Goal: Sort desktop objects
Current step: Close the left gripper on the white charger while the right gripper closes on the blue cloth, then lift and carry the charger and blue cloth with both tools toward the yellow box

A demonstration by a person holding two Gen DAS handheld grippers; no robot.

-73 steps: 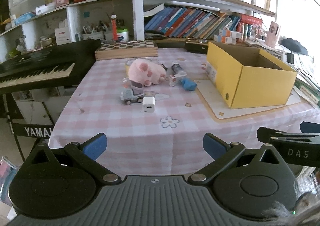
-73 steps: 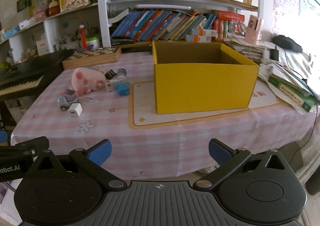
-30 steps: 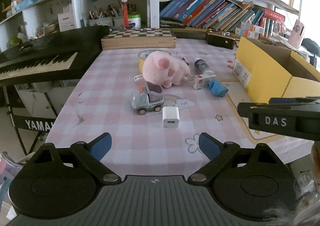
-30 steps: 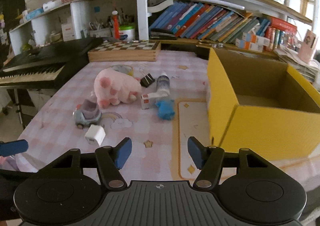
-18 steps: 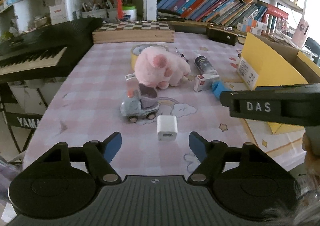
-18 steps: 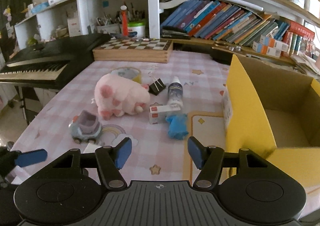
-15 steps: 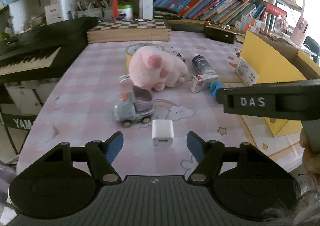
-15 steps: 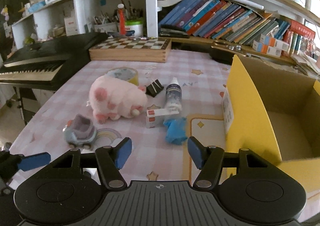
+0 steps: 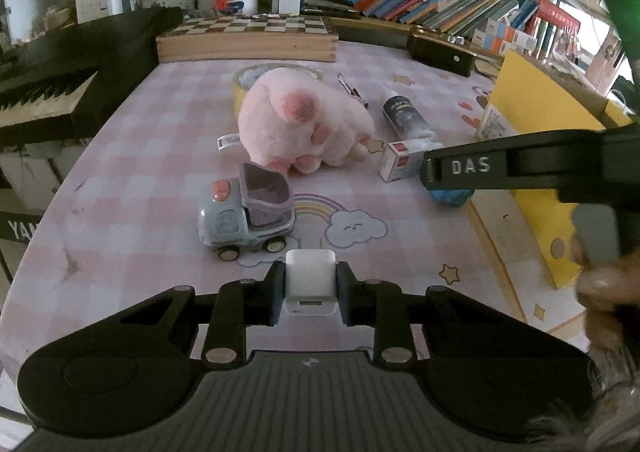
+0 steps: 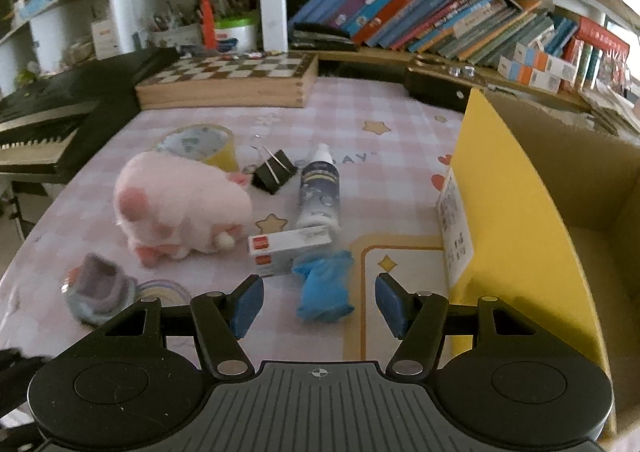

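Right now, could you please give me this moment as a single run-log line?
left gripper: shut on charger | right gripper: open, over blue item | box: charger not in it yet

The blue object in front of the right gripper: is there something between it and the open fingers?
Nothing visible does. The blue object lies on the tablecloth just ahead of the open right gripper, roughly centred between its fingers. The white-and-red box touches its far-left edge, not the near side.
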